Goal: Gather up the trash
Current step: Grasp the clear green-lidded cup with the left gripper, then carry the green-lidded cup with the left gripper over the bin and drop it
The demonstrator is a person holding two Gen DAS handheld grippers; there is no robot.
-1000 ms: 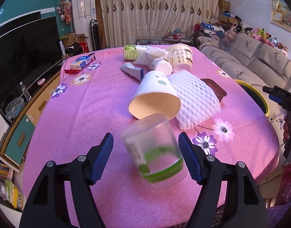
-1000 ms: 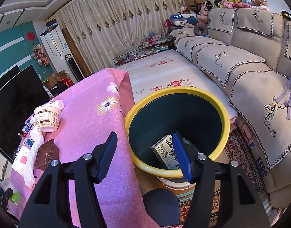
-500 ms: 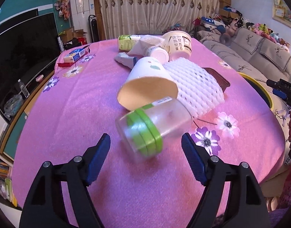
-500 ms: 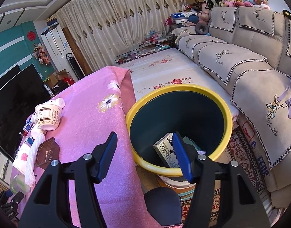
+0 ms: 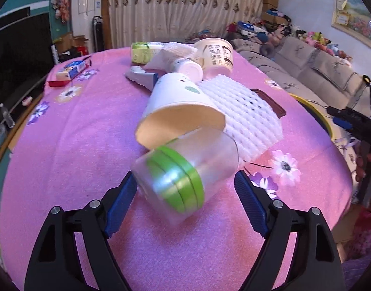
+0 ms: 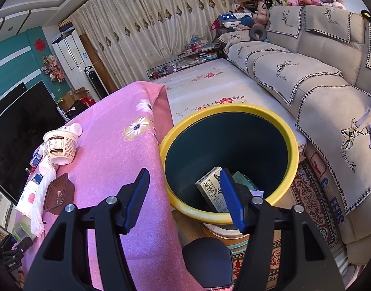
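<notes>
A clear plastic cup [image 5: 209,152] with green bands lies on its side on the pink tablecloth [image 5: 76,145], its base toward me. My left gripper [image 5: 185,179] straddles it. Its jaws are opening and the pads do not press on the cup. Just behind the cup lie a tipped white paper cup [image 5: 180,101] and a white foam net [image 5: 246,116]. A yogurt tub [image 5: 217,53] and other wrappers sit farther back. My right gripper [image 6: 183,172] hangs open and empty over the yellow-rimmed bin [image 6: 292,131], which holds a drink carton [image 6: 209,189].
A brown plastic tray [image 6: 57,191] lies near the table's edge by the bin. A sofa [image 6: 318,72] stands beyond the bin, and a patterned rug [image 6: 314,194] lies under it. A dark TV [image 5: 15,60] stands left of the table.
The clear cup has gone from roughly upright between the left fingers to lying on its side. The left gripper has come closer and lower, its jaws wider. The right gripper has not moved.
</notes>
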